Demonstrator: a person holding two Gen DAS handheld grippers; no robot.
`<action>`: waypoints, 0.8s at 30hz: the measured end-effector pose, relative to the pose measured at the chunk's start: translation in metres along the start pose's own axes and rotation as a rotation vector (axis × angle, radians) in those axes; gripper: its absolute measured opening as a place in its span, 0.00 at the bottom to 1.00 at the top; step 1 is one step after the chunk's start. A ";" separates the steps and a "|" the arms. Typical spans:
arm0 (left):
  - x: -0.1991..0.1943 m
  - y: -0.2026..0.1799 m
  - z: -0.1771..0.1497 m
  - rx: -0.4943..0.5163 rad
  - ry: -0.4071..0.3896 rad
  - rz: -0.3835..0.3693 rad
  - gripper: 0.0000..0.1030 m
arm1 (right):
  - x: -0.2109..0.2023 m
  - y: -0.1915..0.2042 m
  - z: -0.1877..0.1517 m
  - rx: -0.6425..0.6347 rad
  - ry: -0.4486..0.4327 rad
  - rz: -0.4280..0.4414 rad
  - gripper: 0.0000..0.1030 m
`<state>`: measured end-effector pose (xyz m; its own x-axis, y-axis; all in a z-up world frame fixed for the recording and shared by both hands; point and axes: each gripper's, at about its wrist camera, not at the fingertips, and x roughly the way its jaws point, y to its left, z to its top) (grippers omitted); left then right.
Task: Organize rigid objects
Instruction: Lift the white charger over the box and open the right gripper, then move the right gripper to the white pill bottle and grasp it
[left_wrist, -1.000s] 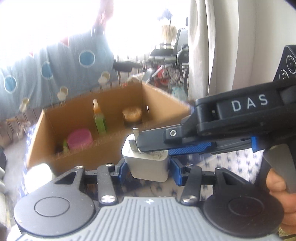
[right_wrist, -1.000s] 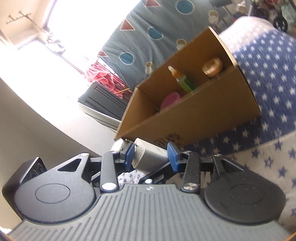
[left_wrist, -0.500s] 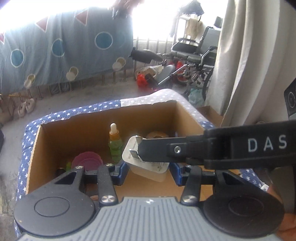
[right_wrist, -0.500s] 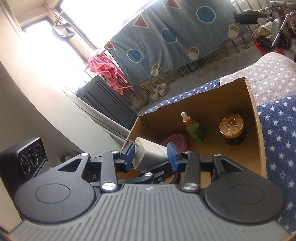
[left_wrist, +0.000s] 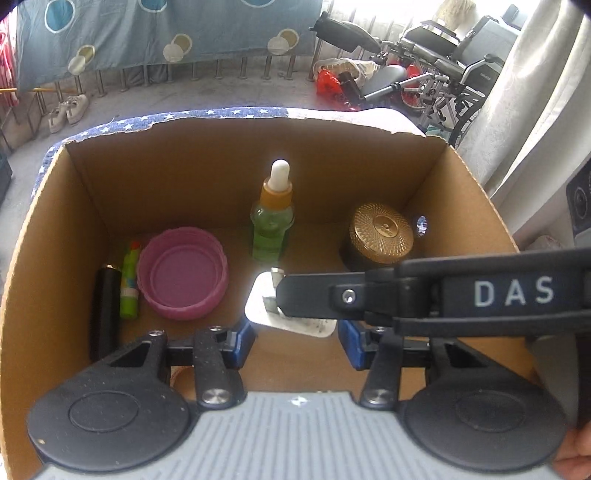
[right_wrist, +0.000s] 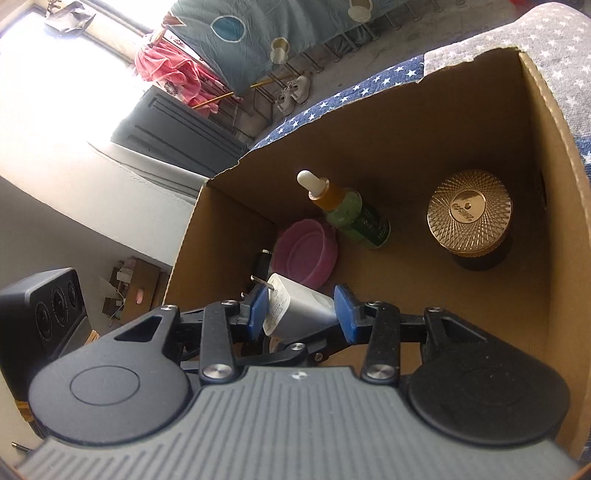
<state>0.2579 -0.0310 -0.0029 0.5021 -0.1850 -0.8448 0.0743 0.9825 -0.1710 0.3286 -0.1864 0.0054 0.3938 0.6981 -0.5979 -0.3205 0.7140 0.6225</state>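
A white plug-in charger (left_wrist: 288, 319) with metal prongs hangs over the open cardboard box (left_wrist: 476, 192). My left gripper (left_wrist: 297, 343) is shut on its sides with the blue pads. One black finger (left_wrist: 332, 299) of my right gripper crosses in front of it from the right. In the right wrist view my right gripper (right_wrist: 301, 312) is shut on the same charger (right_wrist: 291, 301), above the box (right_wrist: 554, 147) near its front left corner. Inside stand a green dropper bottle (left_wrist: 271, 225), a pink lid (left_wrist: 183, 273) and a gold-lidded jar (left_wrist: 382, 232).
A black tube (left_wrist: 105, 306) and a small green stick (left_wrist: 130, 284) lie by the box's left wall. The box sits on a blue star-patterned cloth (left_wrist: 221, 112). Beyond it are a wheelchair (left_wrist: 443, 55), a curtain (left_wrist: 535, 92) and a hanging blue sheet (left_wrist: 147, 33).
Both grippers have carried the charger from in front of the box to above its opening and tilted downward, so the box's floor and contents now fill the views.
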 end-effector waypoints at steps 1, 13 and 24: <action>-0.001 -0.002 0.000 0.012 0.000 0.005 0.49 | 0.002 -0.001 0.000 -0.001 0.003 -0.009 0.38; -0.007 -0.016 -0.007 0.048 -0.040 0.003 0.53 | -0.003 0.002 -0.004 -0.015 -0.014 -0.007 0.39; -0.053 -0.029 -0.023 0.078 -0.158 -0.034 0.59 | -0.046 0.011 -0.018 -0.001 -0.125 0.047 0.40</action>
<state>0.2099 -0.0502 0.0351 0.6268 -0.2186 -0.7479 0.1573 0.9756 -0.1533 0.2915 -0.2094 0.0306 0.4825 0.7191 -0.5001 -0.3419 0.6803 0.6482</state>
